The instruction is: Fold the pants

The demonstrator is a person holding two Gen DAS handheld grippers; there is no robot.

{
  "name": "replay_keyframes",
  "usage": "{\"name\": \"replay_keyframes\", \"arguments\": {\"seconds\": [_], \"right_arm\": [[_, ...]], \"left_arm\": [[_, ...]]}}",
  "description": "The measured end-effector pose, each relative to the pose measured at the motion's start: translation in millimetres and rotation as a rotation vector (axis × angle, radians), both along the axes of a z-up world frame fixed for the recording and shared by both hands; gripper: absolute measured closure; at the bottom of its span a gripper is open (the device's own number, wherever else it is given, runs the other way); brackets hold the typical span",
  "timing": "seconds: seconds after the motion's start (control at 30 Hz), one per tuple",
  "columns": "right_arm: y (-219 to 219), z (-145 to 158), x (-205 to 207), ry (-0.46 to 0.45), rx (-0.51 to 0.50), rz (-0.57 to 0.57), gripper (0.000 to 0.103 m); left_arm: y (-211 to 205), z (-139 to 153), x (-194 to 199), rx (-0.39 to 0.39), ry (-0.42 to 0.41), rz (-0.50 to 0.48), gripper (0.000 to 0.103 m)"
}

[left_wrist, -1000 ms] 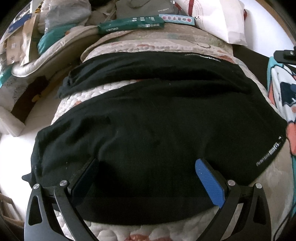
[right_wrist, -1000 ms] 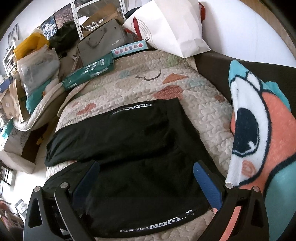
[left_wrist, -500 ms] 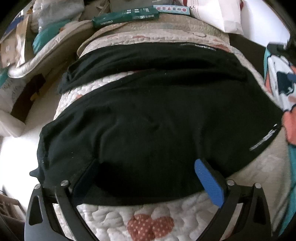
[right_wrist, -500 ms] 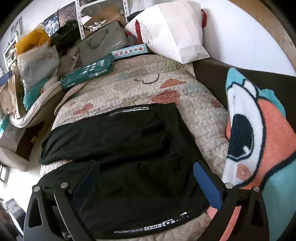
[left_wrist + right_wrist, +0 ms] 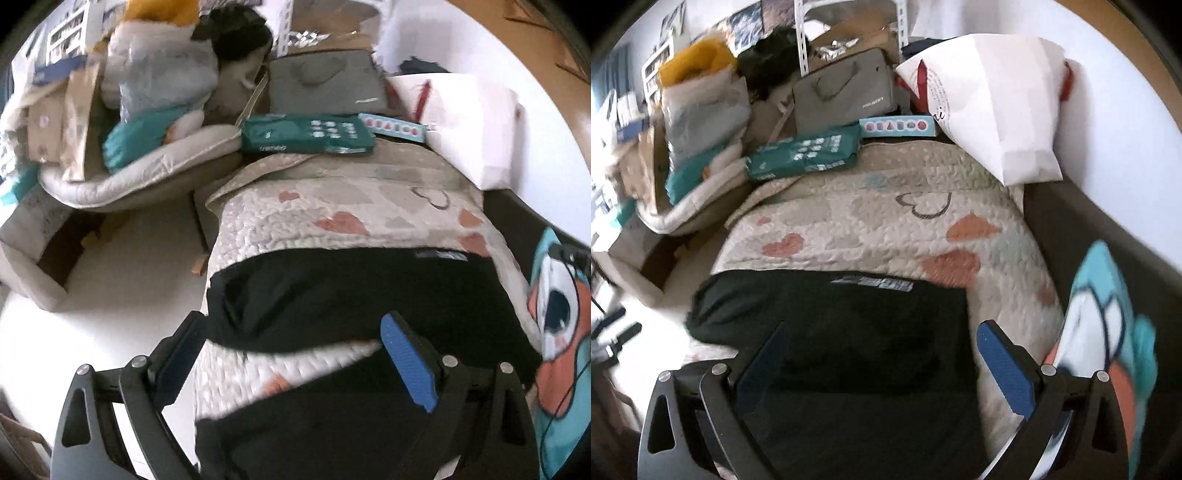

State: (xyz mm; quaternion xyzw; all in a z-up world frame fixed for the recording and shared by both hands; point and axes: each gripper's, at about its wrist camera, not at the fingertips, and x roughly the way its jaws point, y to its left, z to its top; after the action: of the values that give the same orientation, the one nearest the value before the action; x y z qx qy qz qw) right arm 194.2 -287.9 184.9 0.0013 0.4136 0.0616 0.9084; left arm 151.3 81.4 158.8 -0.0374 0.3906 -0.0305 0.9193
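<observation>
Black pants [image 5: 351, 295] lie spread flat on a quilted bedspread [image 5: 332, 206] with heart shapes. In the left wrist view one leg lies across the middle and the other part [image 5: 332, 435] lies under the fingers, with a strip of quilt between. My left gripper [image 5: 291, 332] is open and empty, above the pants. In the right wrist view the pants [image 5: 849, 332] fill the lower middle, with a white logo [image 5: 871, 283] at the far edge. My right gripper [image 5: 881, 343] is open and empty above them.
A cartoon-print blanket [image 5: 1108, 332] lies along the right of the bed. A white paper bag [image 5: 997, 110], a green packet [image 5: 809, 151] and a grey bag [image 5: 846, 96] sit at the head. Clutter and a cushion [image 5: 129, 177] stand left, beside floor [image 5: 110, 277].
Both grippers have lifted and tilted up and back from the pants; more of the quilt and room shows. Both stay open, and the pants have not been gripped.
</observation>
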Motion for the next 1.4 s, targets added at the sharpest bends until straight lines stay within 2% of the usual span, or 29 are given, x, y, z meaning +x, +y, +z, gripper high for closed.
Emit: {"name": "replay_keyframes", "arguments": {"seconds": [0.1, 0.23, 0.33, 0.43, 0.57, 0.77, 0.83, 0.9, 0.93, 1.0, 1.07, 1.1, 1.27, 1.33, 1.4], "right_arm": [[-7.6, -20.9, 34.7, 0.066, 0.024, 0.012, 0.003], [1.4, -58.2, 77.5, 0.159, 0.006, 0.071, 0.009], [13.4, -80.7, 100.1, 0.188, -0.005, 0.096, 0.009], [19.8, -99.4, 116.5, 0.213, 0.027, 0.102, 0.009], [30.2, -118.5, 133.2, 0.230, 0.024, 0.133, 0.009], [47.6, -128.8, 149.7, 0.217, 0.017, 0.220, 0.009], [51.3, -130.8, 152.1, 0.219, 0.016, 0.242, 0.009], [55.3, -133.2, 153.5, 0.221, 0.013, 0.268, 0.009], [57.2, -134.2, 153.9, 0.221, 0.005, 0.282, 0.010], [59.8, -135.2, 155.2, 0.215, -0.011, 0.307, 0.014], [61.4, -136.6, 157.4, 0.213, -0.033, 0.322, 0.017], [62.6, -138.1, 158.8, 0.212, -0.044, 0.329, 0.020], [68.1, -151.4, 170.7, 0.241, -0.095, 0.353, 0.031], [68.6, -154.2, 175.7, 0.241, -0.095, 0.358, 0.031], [67.8, -156.7, 180.9, 0.242, -0.089, 0.355, 0.031]], "left_arm": [[21.0, -24.1, 42.4, -0.036, 0.069, 0.008, 0.008], [43.3, -58.3, 91.2, -0.140, 0.132, 0.000, 0.008], [60.4, -88.9, 131.0, -0.203, 0.185, 0.010, 0.008], [69.8, -107.5, 154.0, -0.211, 0.200, 0.016, 0.008], [71.2, -127.8, 178.1, -0.176, 0.217, -0.025, 0.008], [36.6, -146.2, 189.9, -0.013, 0.231, -0.204, 0.008], [35.9, -143.7, 189.3, -0.025, 0.223, -0.229, 0.018], [39.8, -141.0, 188.0, -0.047, 0.218, -0.230, 0.035], [42.2, -140.1, 187.2, -0.043, 0.213, -0.228, 0.039], [49.1, -137.1, 185.2, -0.057, 0.208, -0.224, 0.059], [53.7, -134.8, 185.7, -0.078, 0.208, -0.225, 0.072], [53.8, -134.3, 185.8, -0.084, 0.209, -0.230, 0.073], [42.8, -135.7, 188.5, -0.036, 0.195, -0.238, 0.069], [42.4, -136.7, 192.0, -0.039, 0.195, -0.239, 0.061], [41.8, -139.5, 194.8, -0.036, 0.199, -0.240, 0.047]]}}
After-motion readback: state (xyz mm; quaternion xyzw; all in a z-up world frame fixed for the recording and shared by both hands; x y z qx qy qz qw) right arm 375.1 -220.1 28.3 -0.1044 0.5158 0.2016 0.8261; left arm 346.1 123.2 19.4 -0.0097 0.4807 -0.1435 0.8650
